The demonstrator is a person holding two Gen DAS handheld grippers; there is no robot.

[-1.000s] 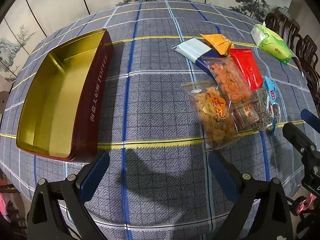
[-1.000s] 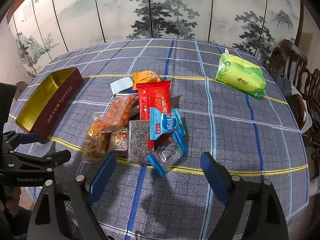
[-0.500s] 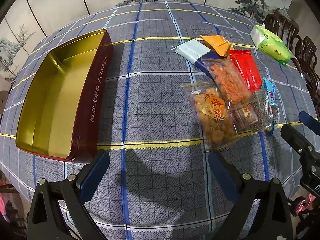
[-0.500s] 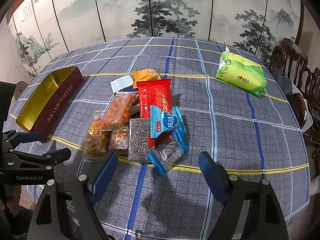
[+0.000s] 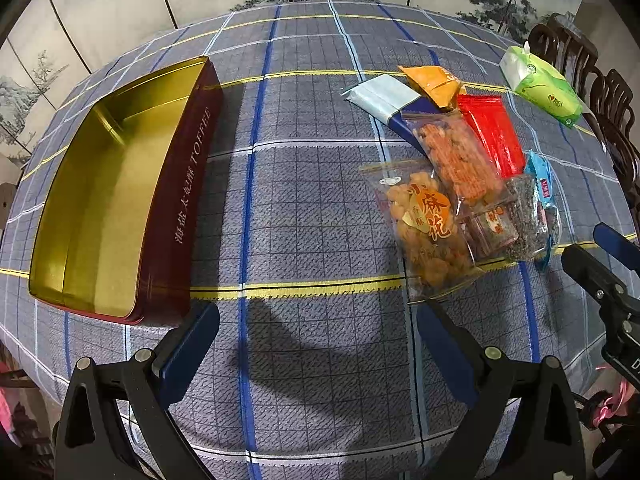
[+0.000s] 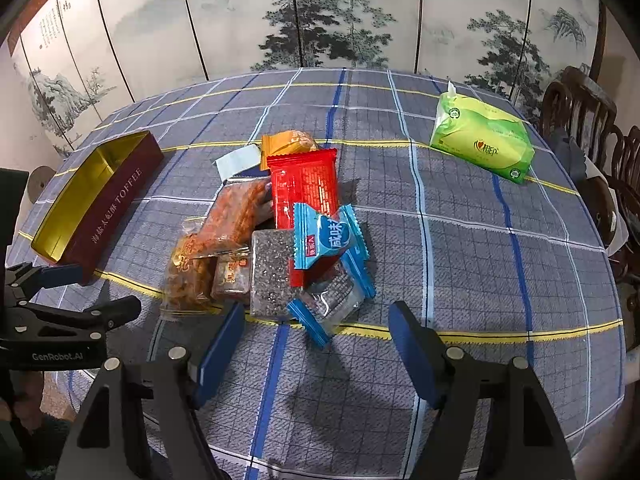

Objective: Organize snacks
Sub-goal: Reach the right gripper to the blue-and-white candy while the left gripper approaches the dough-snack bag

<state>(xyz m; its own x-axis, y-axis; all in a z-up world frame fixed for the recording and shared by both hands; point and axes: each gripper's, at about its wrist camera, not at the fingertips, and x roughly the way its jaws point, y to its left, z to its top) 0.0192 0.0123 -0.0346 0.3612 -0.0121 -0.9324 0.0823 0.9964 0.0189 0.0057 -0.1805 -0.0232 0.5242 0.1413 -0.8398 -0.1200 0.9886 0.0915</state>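
Left wrist view looks straight into the open toffee tin [image 5: 100, 204], gold interior bare, at left of frame; the right wrist view shows only its maroon side at left edge. Right wrist view alone shows the blue wrapper's [image 6: 324, 236] printed face atop the snack pile [image 6: 276, 240], centre frame. Green tissue pack [image 6: 482, 142] lies well apart, upper right. Left tongs [image 5: 318, 344] stand apart over bare cloth. Right tongs [image 6: 316, 350], jaws just narrowing yet apart, nothing between them, hover just below the pile. Counter [image 5: 304, 184] clear between tin and pile.
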